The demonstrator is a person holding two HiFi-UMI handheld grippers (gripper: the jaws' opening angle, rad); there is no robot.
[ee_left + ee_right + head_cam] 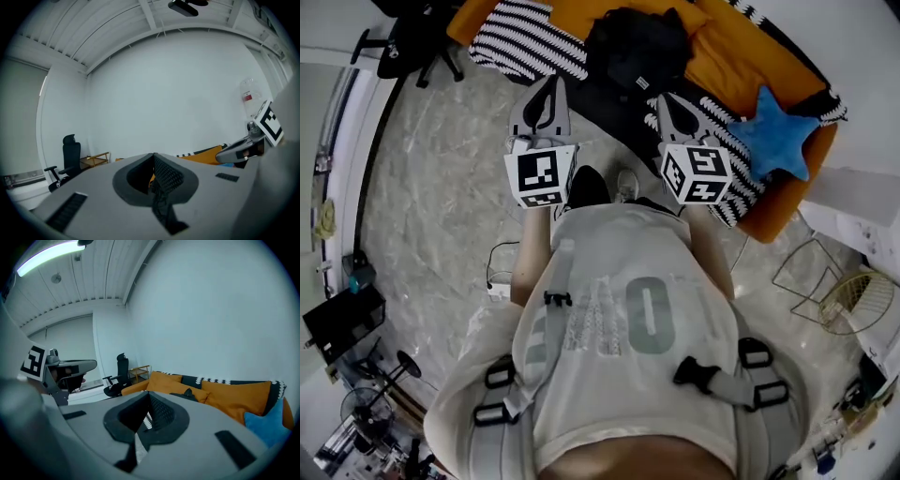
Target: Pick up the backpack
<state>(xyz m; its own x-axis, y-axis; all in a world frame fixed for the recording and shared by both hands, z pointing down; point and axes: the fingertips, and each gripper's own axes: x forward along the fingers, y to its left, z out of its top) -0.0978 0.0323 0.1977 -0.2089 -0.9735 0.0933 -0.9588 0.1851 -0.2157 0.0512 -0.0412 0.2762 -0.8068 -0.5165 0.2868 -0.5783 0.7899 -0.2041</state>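
The black backpack (pixel 636 49) lies on the seat of an orange sofa (pixel 741 66) at the top of the head view. In the right gripper view the backpack (pixel 188 393) shows just past the jaw tips as a small dark shape on the sofa (pixel 234 397). My left gripper (pixel 549 89) and right gripper (pixel 668 101) are held side by side in front of the sofa, short of the backpack. Both are shut with nothing between their jaws. The left gripper (pixel 153 155) points level toward a white wall, and the right gripper (pixel 149 394) points toward the sofa.
Striped black-and-white cushions (pixel 530 42) and a blue star cushion (pixel 776 139) lie on the sofa. A black office chair (pixel 414 45) stands at the left beside a low wooden table (pixel 96 159). A wire basket (pixel 853 295) sits at the right. The floor (pixel 441 187) is marble.
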